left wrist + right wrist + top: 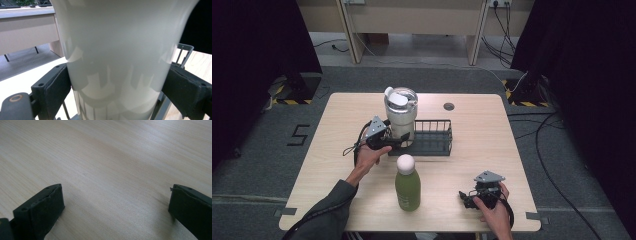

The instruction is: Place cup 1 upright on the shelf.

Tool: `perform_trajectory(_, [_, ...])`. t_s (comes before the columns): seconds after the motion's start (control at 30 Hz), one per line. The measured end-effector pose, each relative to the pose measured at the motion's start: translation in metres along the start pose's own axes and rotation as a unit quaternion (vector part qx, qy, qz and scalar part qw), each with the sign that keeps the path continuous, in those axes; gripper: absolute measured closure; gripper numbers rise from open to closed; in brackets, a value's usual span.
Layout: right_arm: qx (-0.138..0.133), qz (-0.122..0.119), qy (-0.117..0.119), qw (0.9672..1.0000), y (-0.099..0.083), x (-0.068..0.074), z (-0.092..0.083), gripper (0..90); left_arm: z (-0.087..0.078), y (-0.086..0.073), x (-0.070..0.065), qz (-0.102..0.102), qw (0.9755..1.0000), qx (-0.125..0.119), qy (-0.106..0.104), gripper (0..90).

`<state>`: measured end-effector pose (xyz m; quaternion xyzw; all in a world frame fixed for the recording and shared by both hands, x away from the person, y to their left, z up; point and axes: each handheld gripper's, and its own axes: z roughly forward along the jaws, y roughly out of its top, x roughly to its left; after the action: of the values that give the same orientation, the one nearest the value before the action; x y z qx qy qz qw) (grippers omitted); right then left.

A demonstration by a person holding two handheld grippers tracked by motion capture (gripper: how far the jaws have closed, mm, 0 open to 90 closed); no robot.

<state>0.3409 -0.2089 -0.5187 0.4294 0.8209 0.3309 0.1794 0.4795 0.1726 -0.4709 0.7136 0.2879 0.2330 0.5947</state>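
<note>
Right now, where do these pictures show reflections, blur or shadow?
Left gripper view: the white tumbler is very close, its glossy wall mirroring the black wire rack. Right gripper view: the wooden table blurs far off, with soft shadows beside the jaws. High view: even light, dark curtains at both sides.

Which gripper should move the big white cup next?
Left. The left gripper already clamps the white cup at the wire rack; the right gripper rests open on the table, far away.

Grey carpet floor [422, 75], black curtains [257, 50], beige desk [412, 20] behind.
</note>
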Motion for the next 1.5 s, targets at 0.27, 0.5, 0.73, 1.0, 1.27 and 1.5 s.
perform_trajectory(0.27, [0.000,0.000,0.000,1.0000,0.000,0.000,0.000,0.3,-0.007,0.001,0.001,-0.001,1.0000,-0.002,0.004,11.9])
perform_trajectory(0.5, [0.000,0.000,0.000,1.0000,0.000,0.000,0.000,0.3,-0.018,0.003,0.002,-0.006,0.9999,-0.003,0.013,14.1])
perform_trajectory(0.73, [0.000,0.002,0.000,1.0000,0.000,0.000,0.000,0.3,-0.030,0.003,0.003,-0.008,0.9998,0.000,0.018,14.4])
perform_trajectory(1.0, [0.000,0.001,0.000,1.0000,0.000,0.000,0.000,0.3,-0.044,-0.001,0.001,-0.018,0.9996,0.007,0.019,14.5])
perform_trajectory(1.27, [0.000,0.000,0.000,1.0000,0.000,0.000,0.000,0.4,-0.059,-0.001,-0.004,-0.019,0.9997,0.009,0.014,14.5])
perform_trajectory(1.5, [0.000,0.000,0.000,1.0000,0.000,0.000,0.000,0.3,-0.073,-0.004,-0.008,-0.026,0.9996,0.009,0.011,14.5])
